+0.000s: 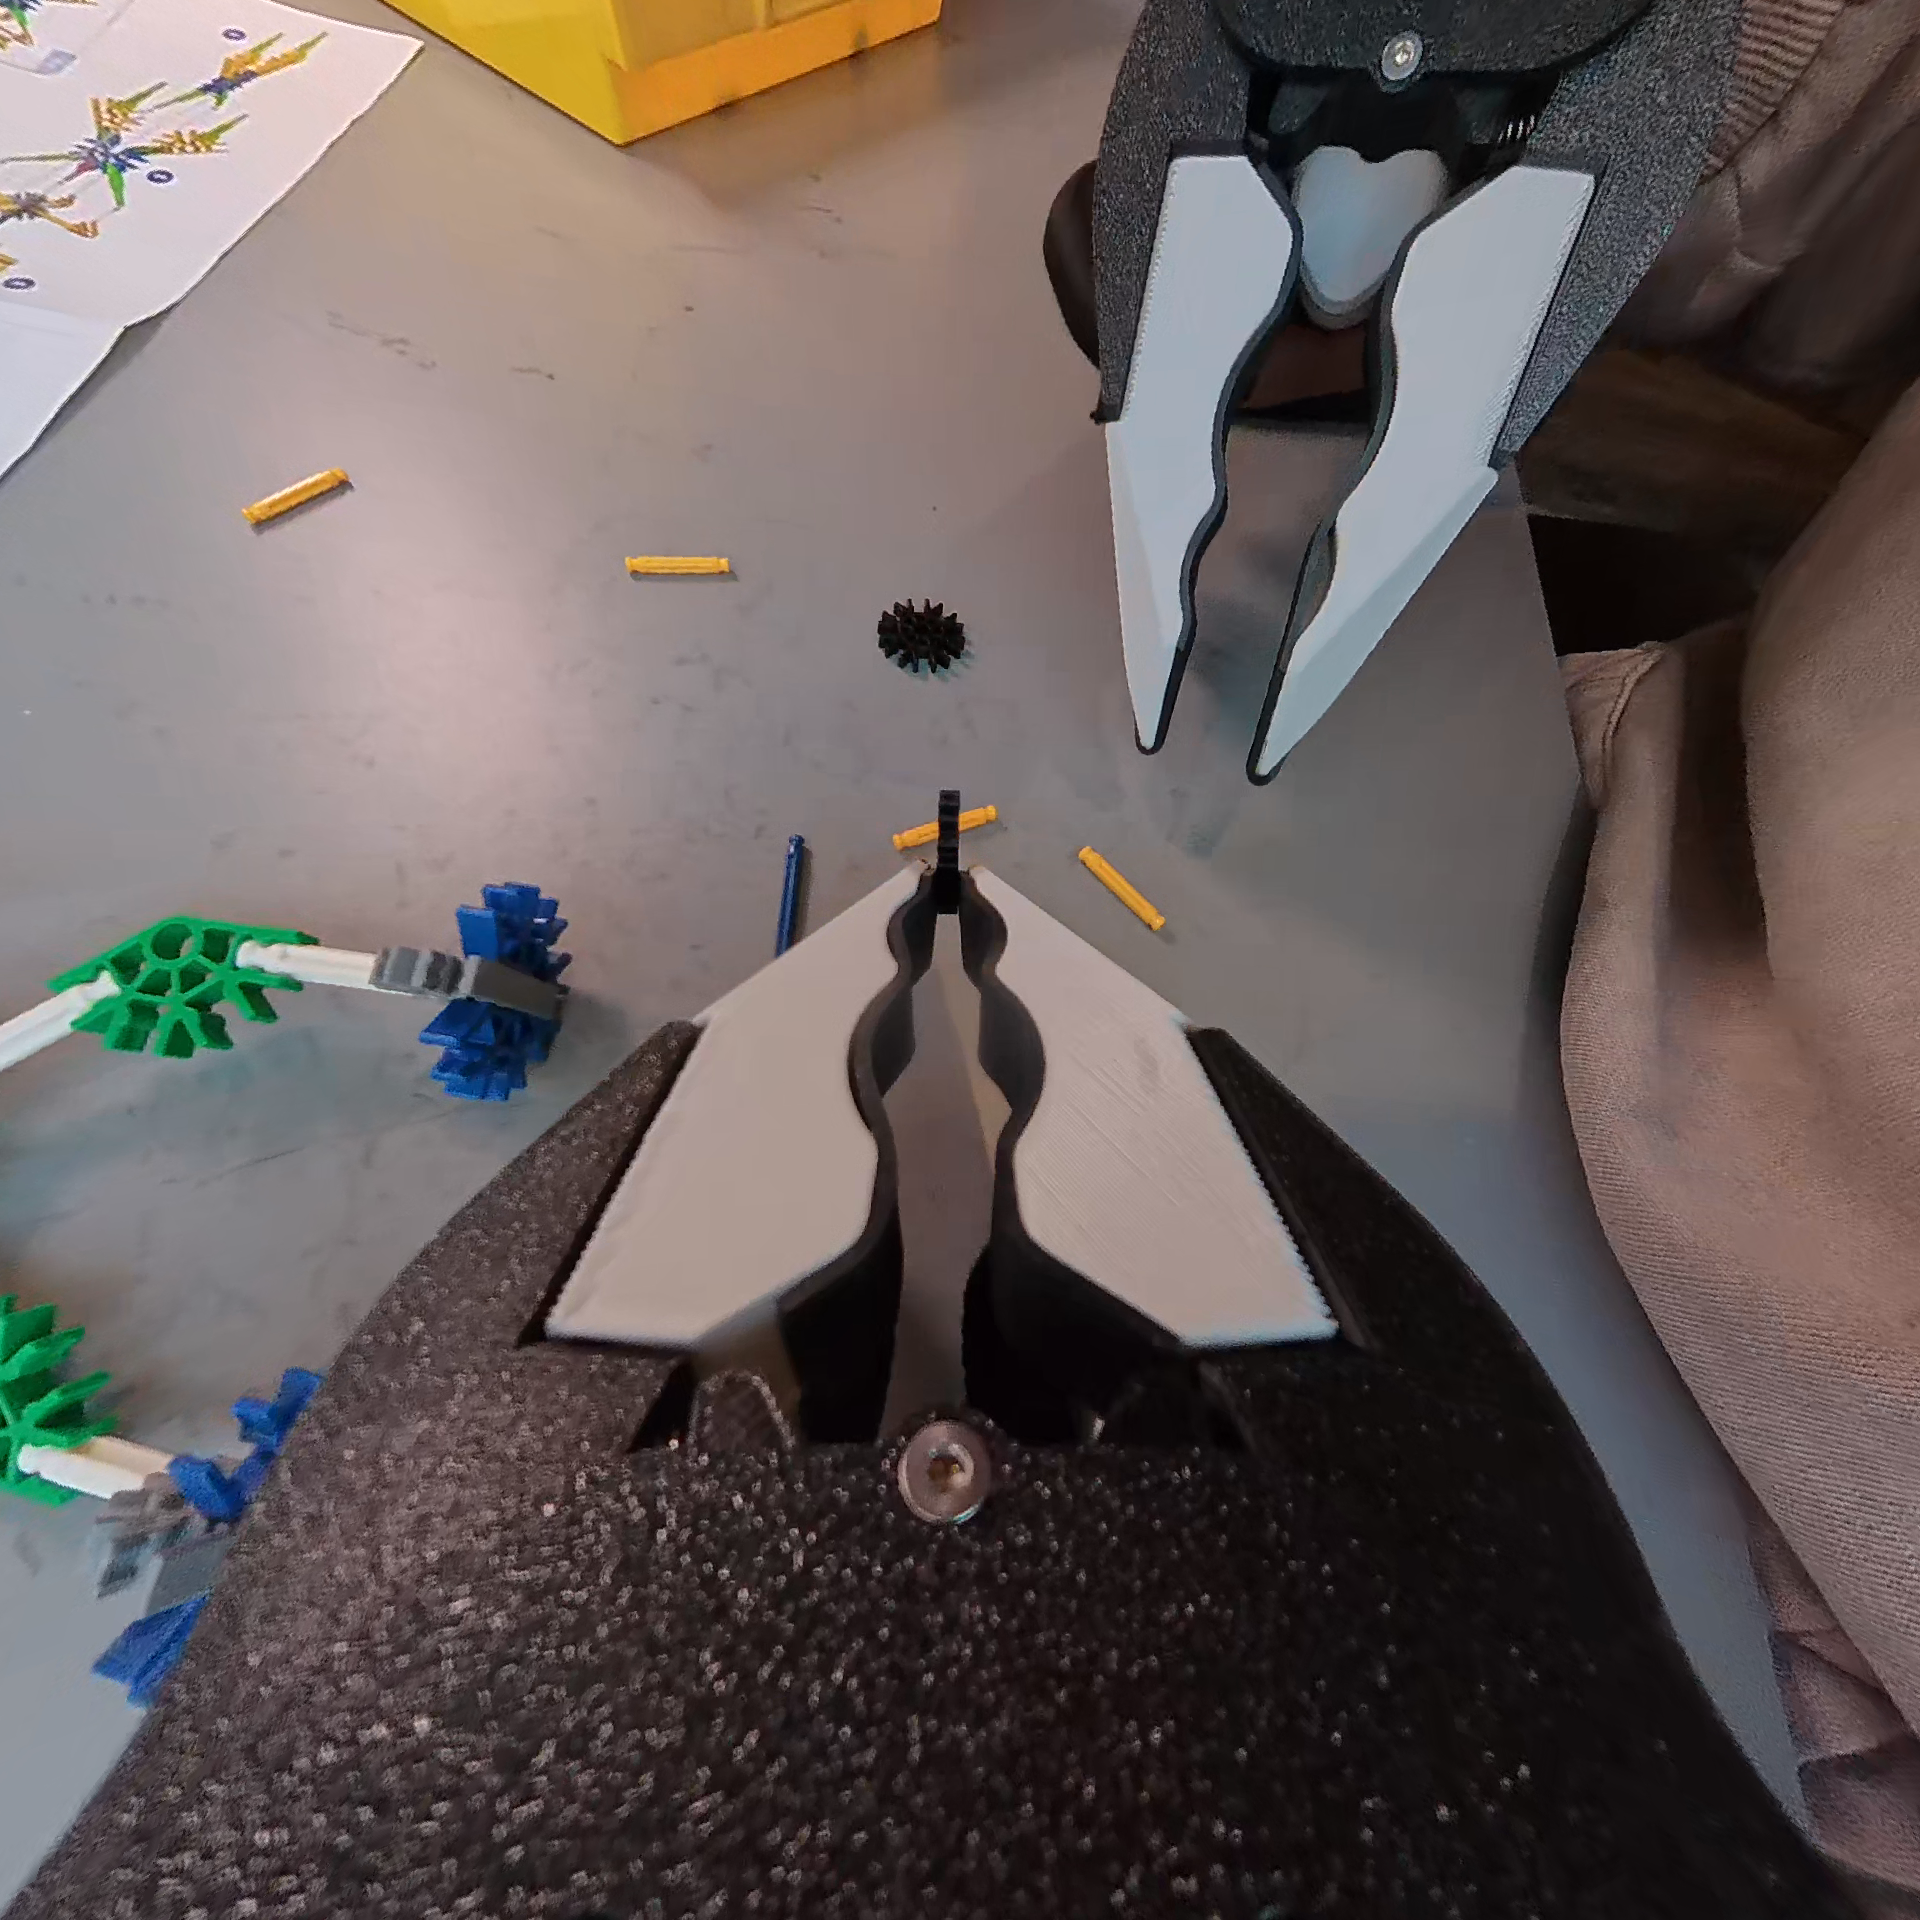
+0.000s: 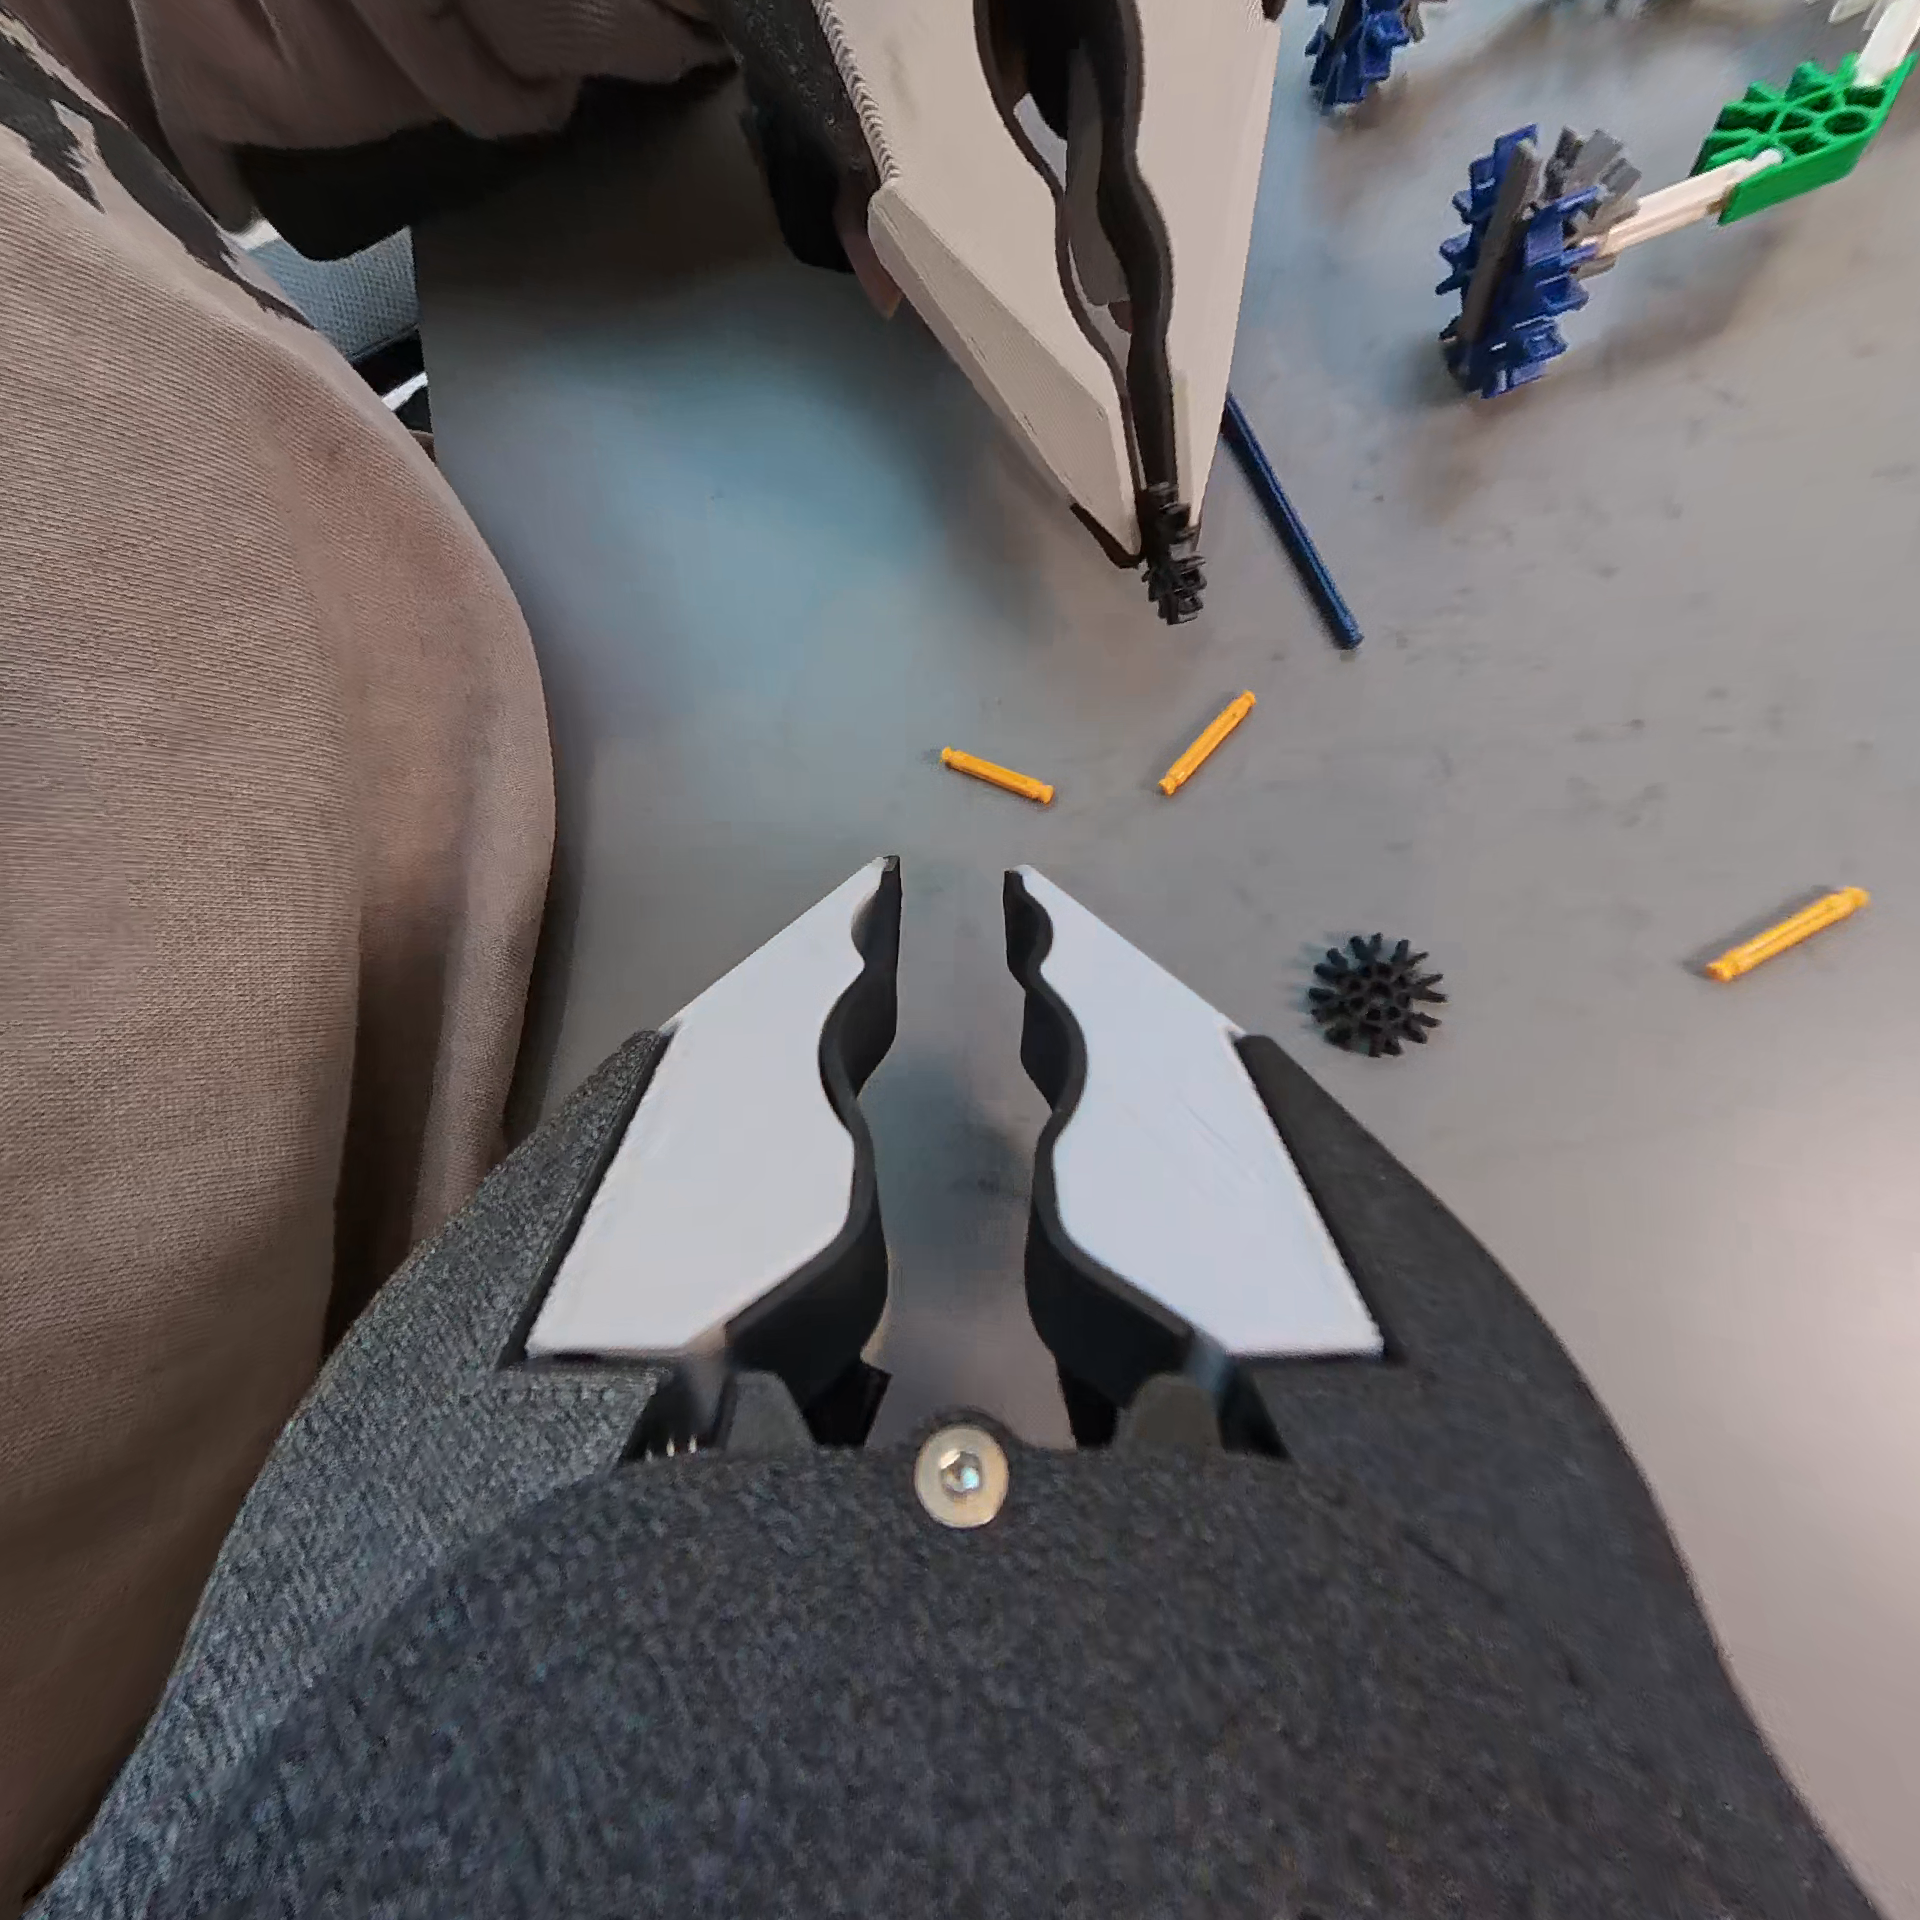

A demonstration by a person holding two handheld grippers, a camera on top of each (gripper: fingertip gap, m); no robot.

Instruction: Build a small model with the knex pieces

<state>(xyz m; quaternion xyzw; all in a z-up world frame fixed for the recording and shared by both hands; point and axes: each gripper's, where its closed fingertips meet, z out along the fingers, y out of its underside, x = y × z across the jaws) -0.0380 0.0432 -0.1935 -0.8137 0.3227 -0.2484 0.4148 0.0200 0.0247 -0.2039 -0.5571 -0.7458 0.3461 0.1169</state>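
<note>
The left hand-held gripper (image 1: 945,878) pinches a black spiked connector (image 1: 948,847) edge-on at its tips, above the grey surface (image 1: 520,727). The right hand-held gripper (image 2: 951,868) hangs spread and empty near two yellow rods (image 2: 997,775), with a second black spiked connector (image 2: 1376,993) lying flat just beside it. Farther off lie a blue rod (image 2: 1294,525) and a green, white and blue construction-toy assembly (image 1: 312,977).

The left gripper (image 1: 947,871) hides the near part of the black spiked connector (image 1: 948,847) pinched edge-on between its tips. Its body covers part of the blue, green and white toy construction (image 1: 177,977), which the left edge crops. The yellow box (image 1: 665,62) and printed sheet (image 1: 156,156) are cut off at the far edge.
</note>
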